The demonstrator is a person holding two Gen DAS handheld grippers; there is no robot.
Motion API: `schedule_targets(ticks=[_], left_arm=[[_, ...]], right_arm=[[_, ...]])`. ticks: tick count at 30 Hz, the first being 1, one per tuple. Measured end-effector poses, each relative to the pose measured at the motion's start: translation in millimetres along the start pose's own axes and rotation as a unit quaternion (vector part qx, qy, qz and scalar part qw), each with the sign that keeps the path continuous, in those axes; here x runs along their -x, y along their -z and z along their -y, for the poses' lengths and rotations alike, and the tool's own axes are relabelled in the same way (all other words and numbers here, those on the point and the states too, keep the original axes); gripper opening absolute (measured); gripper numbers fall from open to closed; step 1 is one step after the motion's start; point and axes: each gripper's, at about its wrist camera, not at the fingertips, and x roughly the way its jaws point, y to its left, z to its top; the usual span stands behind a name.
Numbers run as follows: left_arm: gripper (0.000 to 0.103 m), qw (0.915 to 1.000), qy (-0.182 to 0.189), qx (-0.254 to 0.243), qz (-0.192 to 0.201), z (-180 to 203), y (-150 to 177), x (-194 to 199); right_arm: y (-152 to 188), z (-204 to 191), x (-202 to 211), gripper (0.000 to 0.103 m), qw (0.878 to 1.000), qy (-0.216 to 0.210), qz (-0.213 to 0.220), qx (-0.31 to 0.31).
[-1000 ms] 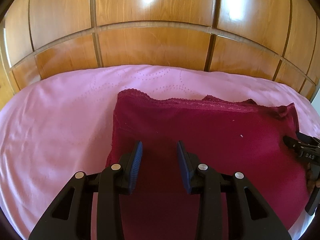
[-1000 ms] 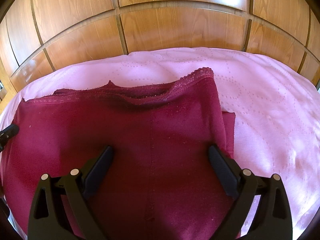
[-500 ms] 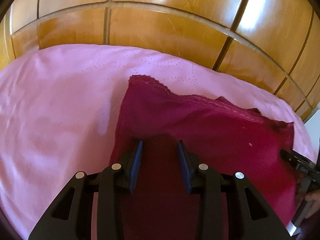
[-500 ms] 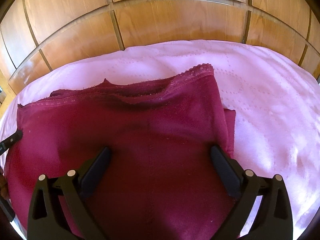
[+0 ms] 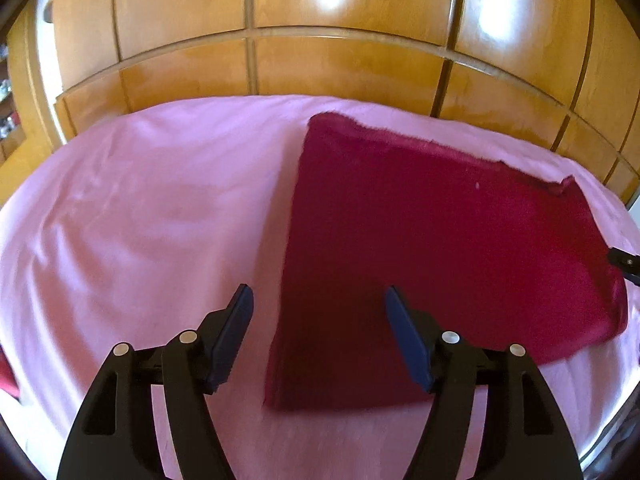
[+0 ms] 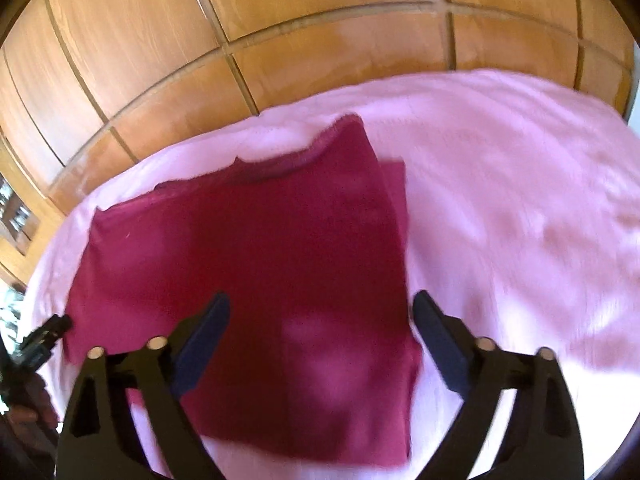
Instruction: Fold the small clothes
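Garment [image 5: 440,248]: dark red, folded flat on pink sheet [image 5: 140,220].
Left gripper [image 5: 318,312]: jaws just opening, wide, holding nothing, above garment's left edge.
Right gripper [image 6: 320,316]: jaws just closing slightly, wide apart, empty, above garment's right part.

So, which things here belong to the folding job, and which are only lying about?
Belong to the job:
- dark red garment, lying flat on the sheet
- left gripper, jaws just opened, holding nothing
- right gripper, open, holding nothing

Only lying about:
- pink sheet
- wooden panels
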Motion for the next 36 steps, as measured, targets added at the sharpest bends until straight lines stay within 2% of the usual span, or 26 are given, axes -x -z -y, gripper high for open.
schedule_targets(ticks=[3,6,8,10,12,14,18,20,22,23,24,26,30,32,36], left_arm=[[0.067,0.9999,-0.011,-0.005,-0.002,-2.5,15.1,10.3],[0.067,0.9996,-0.022,-0.017,0.006,-2.6,28.6,21.2],[0.067,0.9997,-0.017,-0.018,0.003,-3.9,34.4,24.4],[0.067,0.9998,-0.012,-0.014,0.001,-5.0,38.1,26.1],[0.067,0.9999,-0.011,-0.011,0.001,-5.6,40.1,27.2],[0.067,0.9999,-0.005,-0.011,0.002,-5.3,40.8,28.6],[0.067,0.9998,-0.005,-0.016,0.013,-1.9,40.2,32.8],[0.067,0.9996,-0.002,-0.018,0.019,-0.5,38.6,35.9],[0.067,0.9995,0.001,-0.02,0.023,1.0,37.2,37.5],[0.067,0.9994,0.002,-0.021,0.026,1.5,36.2,38.4],[0.067,0.9994,0.005,-0.022,0.027,2.0,35.6,39.0],[0.067,0.9993,0.01,-0.022,0.027,3.8,33.9,38.2],[0.067,0.999,0.035,-0.013,0.022,4.5,29.1,33.9],[0.067,0.9981,0.059,-0.003,0.016,4.9,25.8,30.7],[0.067,0.9941,0.107,0.01,0.012,7.3,17.9,25.7]], right_arm=[[19.4,12.4,7.2,0.072,1.0,-0.005,-0.019,-0.011],[35.8,18.7,8.9,0.069,0.999,-0.016,-0.037,-0.022],[41.5,21.5,9.5,0.065,0.998,-0.026,-0.037,-0.031],[42.1,20.8,10.5,0.056,0.999,-0.02,-0.038,-0.029],[38.1,20.6,6.9,0.037,0.999,-0.006,-0.041,-0.022],[35.7,24.1,5.3,0.028,0.999,-0.004,-0.04,-0.027],[36.7,33.6,3.8,0.024,0.998,-0.014,-0.043,-0.039],[36.9,35.8,3.4,0.025,0.998,-0.02,-0.047,-0.045],[35.2,37.5,4.7,0.034,0.997,-0.029,-0.051,-0.049],[34.4,39.8,5.9,0.049,0.997,-0.036,-0.051,-0.053],[33.3,42.4,7.4,0.071,0.996,-0.044,-0.049,-0.059],[29.0,47.1,11.6,0.082,0.995,-0.063,-0.037,-0.074],[18.0,55.4,4.4,0.085,0.992,-0.078,-0.038,-0.09],[13.8,63.8,-3.3,0.085,0.991,-0.073,-0.037,-0.107],[9.9,69.5,-9.0,0.088,0.988,-0.093,-0.035,-0.122]])
